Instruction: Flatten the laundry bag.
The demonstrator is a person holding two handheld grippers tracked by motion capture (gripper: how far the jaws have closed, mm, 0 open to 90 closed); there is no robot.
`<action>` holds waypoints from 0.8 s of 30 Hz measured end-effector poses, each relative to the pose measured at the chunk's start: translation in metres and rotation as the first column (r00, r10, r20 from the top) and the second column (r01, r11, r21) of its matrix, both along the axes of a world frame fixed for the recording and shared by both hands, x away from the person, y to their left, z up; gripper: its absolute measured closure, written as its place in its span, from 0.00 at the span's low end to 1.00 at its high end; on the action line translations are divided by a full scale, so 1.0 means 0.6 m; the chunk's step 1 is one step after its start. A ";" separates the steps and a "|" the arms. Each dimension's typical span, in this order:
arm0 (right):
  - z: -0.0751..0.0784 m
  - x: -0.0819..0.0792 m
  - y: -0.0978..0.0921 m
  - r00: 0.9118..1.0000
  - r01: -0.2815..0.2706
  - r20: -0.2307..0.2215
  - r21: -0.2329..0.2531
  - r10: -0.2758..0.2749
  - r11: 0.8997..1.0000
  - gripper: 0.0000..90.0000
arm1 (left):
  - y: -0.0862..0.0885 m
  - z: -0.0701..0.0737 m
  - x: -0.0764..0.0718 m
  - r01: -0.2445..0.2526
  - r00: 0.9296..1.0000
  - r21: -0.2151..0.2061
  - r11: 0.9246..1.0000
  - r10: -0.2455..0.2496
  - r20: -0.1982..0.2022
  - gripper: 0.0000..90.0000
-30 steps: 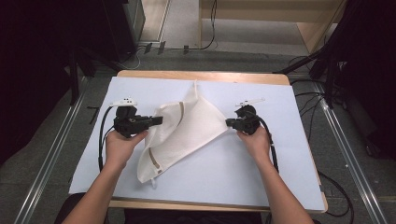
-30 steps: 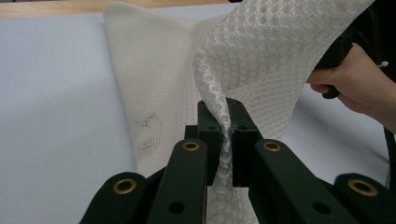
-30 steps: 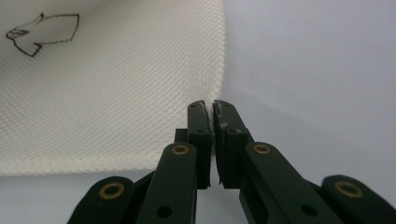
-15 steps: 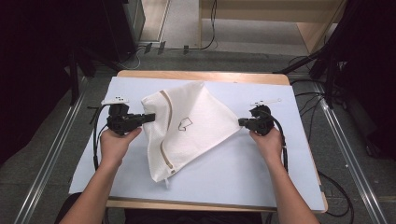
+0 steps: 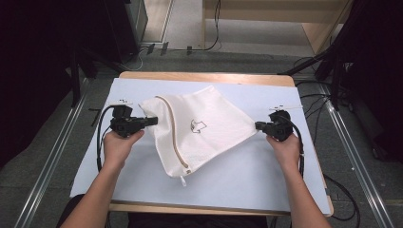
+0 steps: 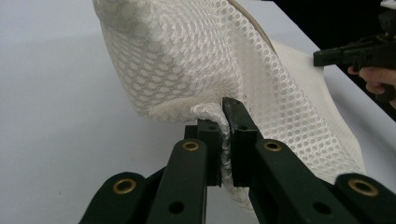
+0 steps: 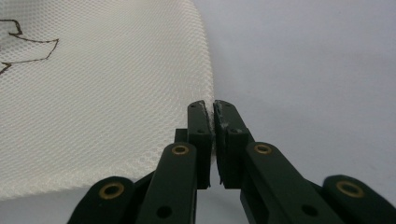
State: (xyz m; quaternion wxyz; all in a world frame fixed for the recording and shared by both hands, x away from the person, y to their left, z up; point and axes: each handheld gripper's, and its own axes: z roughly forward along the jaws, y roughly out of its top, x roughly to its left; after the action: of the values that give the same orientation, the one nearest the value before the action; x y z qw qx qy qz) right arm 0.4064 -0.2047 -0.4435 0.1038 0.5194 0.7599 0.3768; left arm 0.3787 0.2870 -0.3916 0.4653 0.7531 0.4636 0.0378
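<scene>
The left gripper pinches a bunched corner of the white mesh bag between its closed jaws, at the bag's 9 o'clock edge. The right gripper has its jaws pressed together on the bag's thin corner at 3 o'clock. Between the two, the bag lies spread on the pale blue sheet near the middle of the table. A tan zipper runs from 11 o'clock down to 6 o'clock, and a small dark outline drawing sits near the bag's centre.
</scene>
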 end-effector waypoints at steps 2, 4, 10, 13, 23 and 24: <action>-0.001 0.002 -0.001 1.000 0.012 0.008 -0.015 -0.012 1.000 0.97 | -0.002 -0.002 0.000 0.008 1.000 0.010 1.000 -0.008 -0.006 0.94; -0.004 0.008 -0.006 0.999 0.034 0.021 -0.026 -0.034 0.999 0.97 | -0.002 -0.005 0.000 0.013 1.000 0.013 1.000 -0.012 -0.016 0.91; -0.009 0.017 -0.016 0.998 0.059 0.023 -0.027 -0.058 0.998 0.97 | 0.003 -0.008 -0.002 0.013 1.000 0.041 0.999 -0.012 -0.022 0.84; -0.011 0.020 -0.023 0.997 0.074 0.020 -0.016 -0.073 0.997 0.97 | 0.013 -0.006 -0.005 -0.004 1.000 0.064 0.998 0.005 -0.013 0.79; 0.011 0.010 -0.024 0.993 0.093 0.068 0.005 -0.093 0.996 0.78 | 0.067 0.008 -0.006 -0.040 0.999 0.051 0.998 0.041 -0.005 0.66; 0.014 0.007 -0.024 0.993 0.090 0.076 0.011 -0.090 0.996 0.78 | 0.071 0.010 -0.006 -0.042 0.999 0.042 0.998 0.043 -0.006 0.65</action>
State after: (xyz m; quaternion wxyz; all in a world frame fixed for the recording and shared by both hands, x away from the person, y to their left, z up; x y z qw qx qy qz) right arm 0.4107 -0.2191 -0.4350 0.1476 0.5388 0.7298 0.3940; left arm 0.3753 0.3293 -0.3857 0.4468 0.7529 0.4801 0.0550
